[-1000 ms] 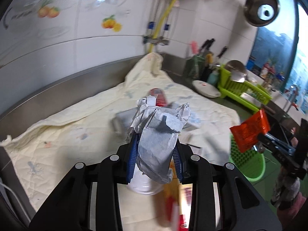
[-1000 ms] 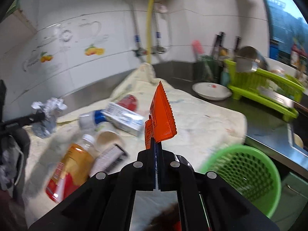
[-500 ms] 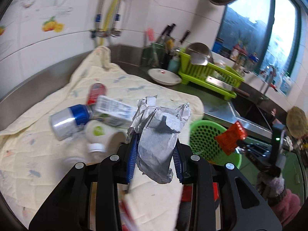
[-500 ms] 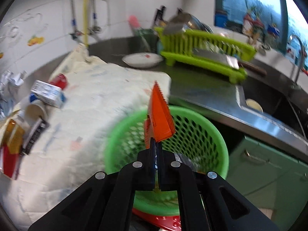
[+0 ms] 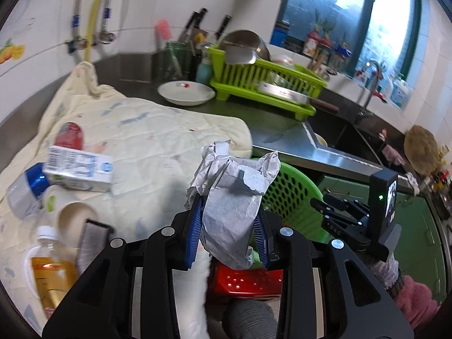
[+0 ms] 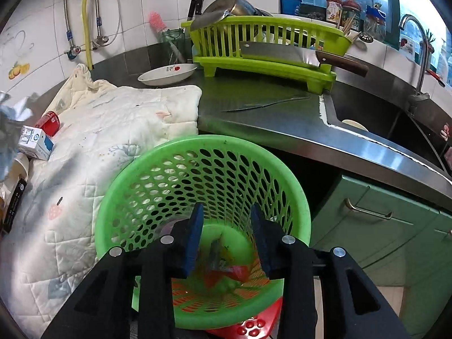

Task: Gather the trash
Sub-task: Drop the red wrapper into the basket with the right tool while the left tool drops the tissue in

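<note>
- Now my right gripper (image 6: 226, 233) hangs just over the mouth of the green basket (image 6: 158, 152), angled down into it; its jaws have just been opening and nothing is between them.
- Below that gripper, on the basket floor, lies orange and mixed litter (image 6: 223, 265), so I judge the right-hand drop done.
- My left gripper (image 5: 227, 233) is clenched on a crumpled grey paper wad (image 5: 230, 214), which sticks up past the fingertips.
- From the left gripper, the basket (image 5: 293, 186) sits just ahead and to its right, partly hidden behind the wad; the other gripper hovers further right.
- To do this step well, I would clear the right gripper out first, then bring the wad fully over the rim before letting go; paper is light and could catch on the rim or drift out.
- The left gripper tips forward and down, away from the quilted cloth (image 5: 158, 130).
- Left of it on the tabletop more trash waits: a carton (image 5: 79, 169), a bottle (image 5: 52, 271), a blue can (image 5: 26, 189).
</note>
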`<action>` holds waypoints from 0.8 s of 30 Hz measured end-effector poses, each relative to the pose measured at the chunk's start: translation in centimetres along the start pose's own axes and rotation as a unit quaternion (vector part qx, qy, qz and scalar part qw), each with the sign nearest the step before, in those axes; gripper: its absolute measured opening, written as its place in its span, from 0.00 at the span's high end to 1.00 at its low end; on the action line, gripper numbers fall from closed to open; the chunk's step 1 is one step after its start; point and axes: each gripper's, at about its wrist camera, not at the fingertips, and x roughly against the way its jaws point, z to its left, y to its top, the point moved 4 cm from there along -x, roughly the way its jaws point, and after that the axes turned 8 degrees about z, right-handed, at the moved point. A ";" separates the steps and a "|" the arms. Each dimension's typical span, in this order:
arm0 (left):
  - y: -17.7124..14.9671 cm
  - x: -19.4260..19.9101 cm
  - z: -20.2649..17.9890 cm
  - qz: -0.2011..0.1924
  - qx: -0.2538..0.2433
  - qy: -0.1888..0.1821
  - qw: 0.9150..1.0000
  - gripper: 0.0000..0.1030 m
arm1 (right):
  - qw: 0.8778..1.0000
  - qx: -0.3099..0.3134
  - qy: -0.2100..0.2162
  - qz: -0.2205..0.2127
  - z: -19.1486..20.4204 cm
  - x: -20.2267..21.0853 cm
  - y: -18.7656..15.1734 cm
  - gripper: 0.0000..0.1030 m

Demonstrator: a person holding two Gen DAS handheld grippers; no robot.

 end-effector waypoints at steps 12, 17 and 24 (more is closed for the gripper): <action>0.0 -6.9 -5.4 0.060 -0.021 -0.051 0.997 0.67 | 0.999 -0.009 -0.007 -0.047 -2.4 4.9 -0.8 0.44; -0.6 -10.0 -7.6 0.088 -0.029 -0.065 0.994 0.67 | 0.998 -0.011 -0.014 -0.063 -3.4 6.5 -1.6 0.38; -1.1 -12.6 -9.9 0.110 -0.039 -0.071 0.991 0.65 | 0.997 -0.029 -0.016 -0.065 -4.9 7.2 -2.6 0.36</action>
